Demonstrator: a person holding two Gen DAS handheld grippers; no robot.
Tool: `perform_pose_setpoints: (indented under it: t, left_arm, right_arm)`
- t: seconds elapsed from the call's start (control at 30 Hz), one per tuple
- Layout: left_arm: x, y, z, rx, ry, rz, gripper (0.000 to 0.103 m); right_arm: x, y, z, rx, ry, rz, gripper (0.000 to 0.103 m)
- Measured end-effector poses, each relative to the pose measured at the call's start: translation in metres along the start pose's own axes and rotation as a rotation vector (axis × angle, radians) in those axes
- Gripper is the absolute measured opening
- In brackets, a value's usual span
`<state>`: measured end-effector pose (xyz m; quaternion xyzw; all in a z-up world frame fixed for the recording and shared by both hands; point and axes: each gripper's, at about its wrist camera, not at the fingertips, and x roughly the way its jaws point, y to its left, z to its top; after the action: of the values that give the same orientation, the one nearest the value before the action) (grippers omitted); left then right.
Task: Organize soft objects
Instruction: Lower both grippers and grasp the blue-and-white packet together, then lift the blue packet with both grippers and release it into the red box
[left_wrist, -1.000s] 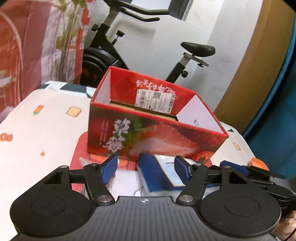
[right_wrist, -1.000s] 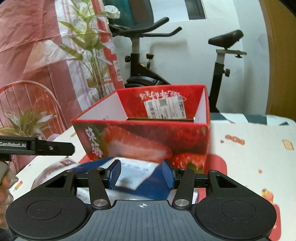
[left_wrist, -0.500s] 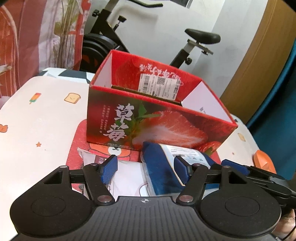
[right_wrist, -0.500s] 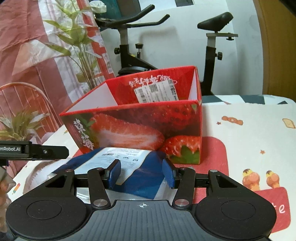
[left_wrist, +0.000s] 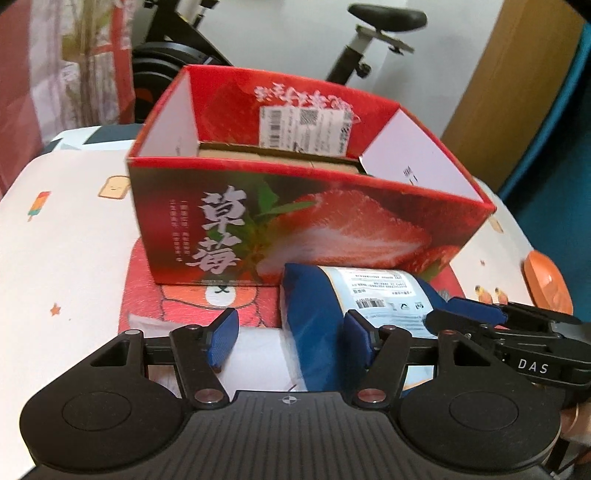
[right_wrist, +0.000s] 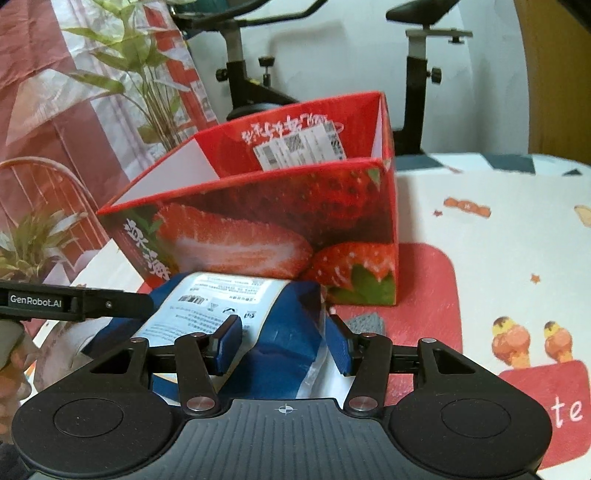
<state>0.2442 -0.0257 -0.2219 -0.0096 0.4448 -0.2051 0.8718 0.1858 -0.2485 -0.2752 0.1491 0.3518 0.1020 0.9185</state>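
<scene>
Your left hand-held gripper (left_wrist: 291, 338) stands open astride the left edge of one blue soft package (left_wrist: 321, 321), lying on the worktop (left_wrist: 66, 236) against one strawberry box (left_wrist: 295, 221). Your right hand-held gripper (right_wrist: 284, 343) is open around its other end. Expect light, yielding, slippery film; grip the bulk.

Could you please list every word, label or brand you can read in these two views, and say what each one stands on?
"草莓": front of the red strawberry box, in large characters.
"DAS": body of the right tongs, seen from the left wrist.
"GenRobot.AI": arm of the left tongs, seen from the right wrist.
"te": red patch on the tablecloth, cut off.
Too small or blurred: the blue packet label, the box's shipping sticker and its upside-down lettering.
</scene>
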Motion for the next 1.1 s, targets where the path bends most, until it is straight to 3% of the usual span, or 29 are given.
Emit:
perform_pose_setpoints:
  t: [0.3,0.57,0.6,0.63,0.67,0.87,0.93,1.1]
  left_arm:
    - [0.018,-0.011,0.005,0.084,0.072,-0.014,0.066]
    - [0.03,-0.01,0.007,0.065,0.097,-0.035,0.066]
    - [0.031,-0.01,0.007,0.065,0.097,-0.038,0.062]
    - [0.031,-0.01,0.007,0.065,0.095,-0.043,0.046]
    - [0.031,-0.01,0.007,0.067,0.09,-0.064,0.041]
    - [0.027,-0.013,0.003,0.064,0.063,-0.073,0.028]
    - [0.026,-0.011,0.004,0.048,0.06,-0.079,0.024]
    - [0.014,-0.007,0.006,0.022,0.035,-0.087,0.023]
  right_arm:
    - [0.004,-0.007,-0.004,0.018,0.039,0.035,0.048]
    - [0.01,-0.006,0.002,-0.023,0.071,0.039,0.047]
    - [0.011,-0.004,0.003,-0.035,0.074,0.036,0.047]
    - [0.013,-0.003,0.003,-0.046,0.077,0.034,0.046]
    - [0.014,-0.001,0.003,-0.053,0.082,0.035,0.045]
    - [0.015,-0.002,0.006,-0.052,0.097,0.048,0.038]
    - [0.013,0.0,0.007,-0.059,0.086,0.05,0.029]
    - [0.001,0.012,0.013,-0.116,0.054,0.047,0.026]
